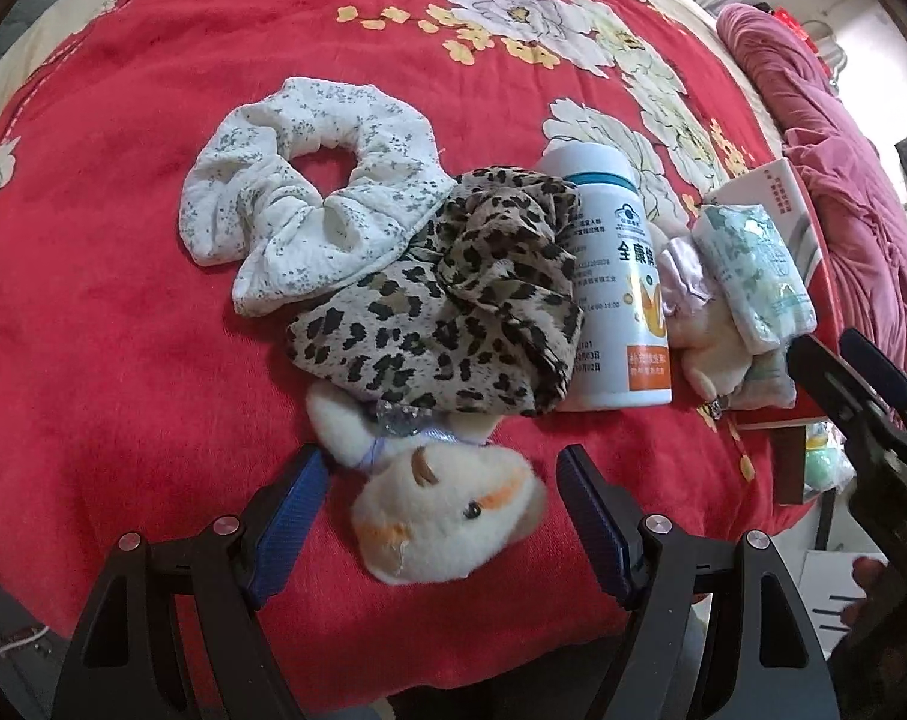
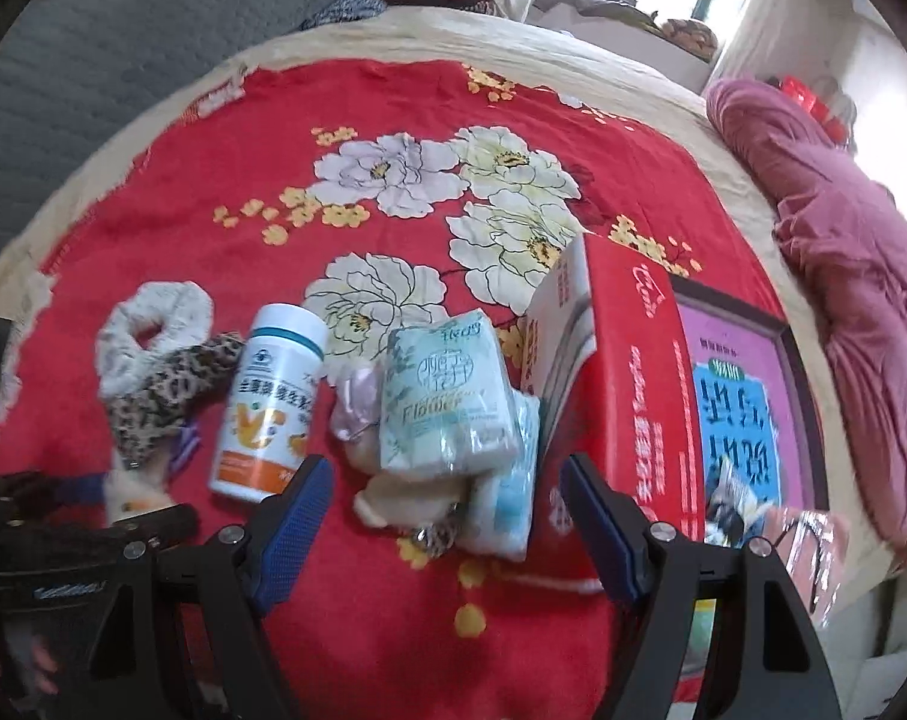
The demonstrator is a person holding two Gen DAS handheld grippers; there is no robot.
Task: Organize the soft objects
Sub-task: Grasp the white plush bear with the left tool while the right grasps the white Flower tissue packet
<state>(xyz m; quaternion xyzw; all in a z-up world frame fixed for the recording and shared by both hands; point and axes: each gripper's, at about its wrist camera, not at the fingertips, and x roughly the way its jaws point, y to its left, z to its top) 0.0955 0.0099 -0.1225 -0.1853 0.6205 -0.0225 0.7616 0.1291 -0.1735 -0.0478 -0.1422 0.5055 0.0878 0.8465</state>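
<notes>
Left tool (image 1: 438, 468) apart, straddling plush toy (image 1: 447, 510) near blanket (image 1: 123, 312) edge; right tool (image 2: 447, 480) apart, unladen; bare blanket beyond.

The left wrist camera looked steeply down along its own fingers at the red floral blanket (image 1: 123, 300), close above a plush toy (image 1: 447, 510) at 6 o'clock. The right wrist camera sat a little farther back, tilted less steeply, taking in the bed's far edge and a window at 12 o'clock. Both views shared the white bottle (image 1: 615, 294) (image 2: 267, 402), the leopard-print scrunchie (image 1: 453, 312) (image 2: 165, 396) and the tissue packs (image 1: 753, 270) (image 2: 447, 402). Each camera caught the other gripper at its frame's edge.
</notes>
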